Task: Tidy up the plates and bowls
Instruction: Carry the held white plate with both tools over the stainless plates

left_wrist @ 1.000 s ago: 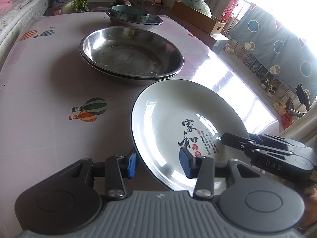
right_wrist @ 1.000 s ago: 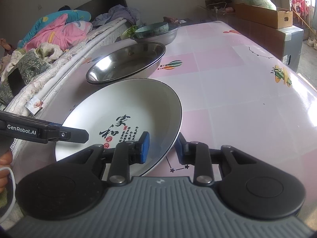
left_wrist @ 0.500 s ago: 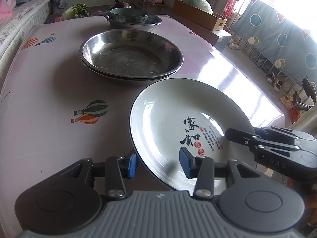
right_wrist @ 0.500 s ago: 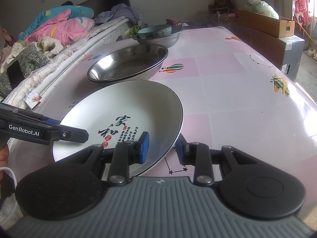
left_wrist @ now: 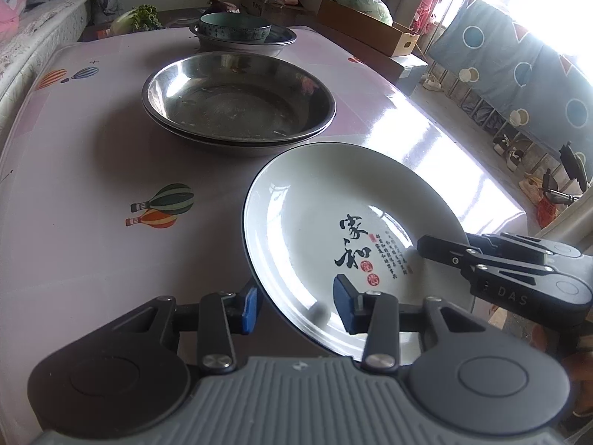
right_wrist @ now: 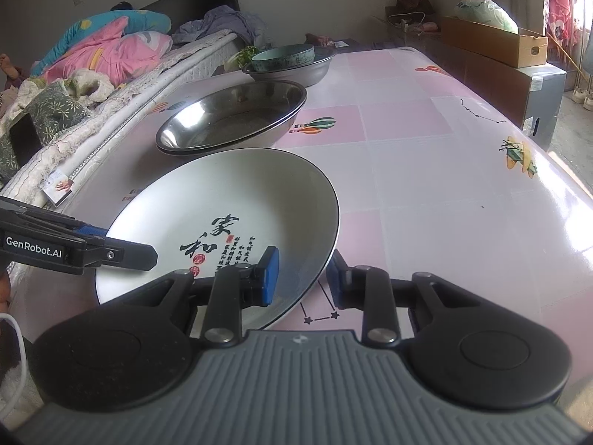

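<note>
A white plate [left_wrist: 315,222] with black characters and a dark rim sits near the front of the pink table [left_wrist: 92,222]. My left gripper [left_wrist: 294,306] straddles its near-left rim, one pad outside and one inside. The jaws are closing on the rim. My right gripper [right_wrist: 302,278] straddles the opposite rim of the plate [right_wrist: 222,193] the same way, also closing. One of its fingers [left_wrist: 444,254] reaches in from the right in the left wrist view. Beyond the plate lie stacked steel bowls [left_wrist: 237,104], then a teal bowl [left_wrist: 235,26] inside a steel basin.
A bed with pink and blue bedding [right_wrist: 92,55] runs along the table's left side. A cardboard box [right_wrist: 493,40] stands on a cabinet to the right. A leafy vegetable [left_wrist: 142,16] lies past the far edge. The table [right_wrist: 444,185] is bare on the right.
Both pairs of jaws have narrowed slightly around the plate's rim. The plate, the bowls and both hands stay about where they were.
</note>
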Motion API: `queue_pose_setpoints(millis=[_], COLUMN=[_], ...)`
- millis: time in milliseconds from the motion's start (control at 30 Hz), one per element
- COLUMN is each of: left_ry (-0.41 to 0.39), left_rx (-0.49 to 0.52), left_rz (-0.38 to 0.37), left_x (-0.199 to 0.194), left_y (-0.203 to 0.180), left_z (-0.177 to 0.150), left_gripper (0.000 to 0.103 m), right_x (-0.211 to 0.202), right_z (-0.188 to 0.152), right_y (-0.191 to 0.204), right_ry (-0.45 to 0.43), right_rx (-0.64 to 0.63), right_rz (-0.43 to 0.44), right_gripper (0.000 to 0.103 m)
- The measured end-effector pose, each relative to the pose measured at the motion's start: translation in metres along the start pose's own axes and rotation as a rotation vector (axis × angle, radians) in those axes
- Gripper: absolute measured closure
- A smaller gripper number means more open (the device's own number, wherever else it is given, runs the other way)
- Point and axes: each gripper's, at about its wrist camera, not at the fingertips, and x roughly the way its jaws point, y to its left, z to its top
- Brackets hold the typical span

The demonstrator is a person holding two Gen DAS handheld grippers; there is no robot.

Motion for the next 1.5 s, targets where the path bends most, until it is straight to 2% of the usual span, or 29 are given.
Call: queue_pose_setpoints(millis=[200,667,1367,1500], left_ry=[0.000,-0.001,0.018,0.025], left_rx=[0.002,0.064,0.059,0.040], left_rz=[-0.015,0.041,0.035,0.011], left_x=[0.002,0.009,0.009,0.007], left_y=[0.005,-0.003,-0.004,-0.002], left_z=[0.004,0.011,0.012,0.011], left_gripper=[0.064,0.063,0.059,0.061], right_x=[0.003,0.010,0.006,0.001], right_z=[0.001,0.003,0.000,-0.002], right_y=[-0.003,-0.003,0.004,0.005], right_ry=[-0.006,-0.018,-0.013,-0.017], right_rx=[-0.006,-0.002,-0.047,-0.068], right_rz=[-0.001,-0.001,-0.007,-0.015], right_gripper=[0.077,0.075,0.073,0.075])
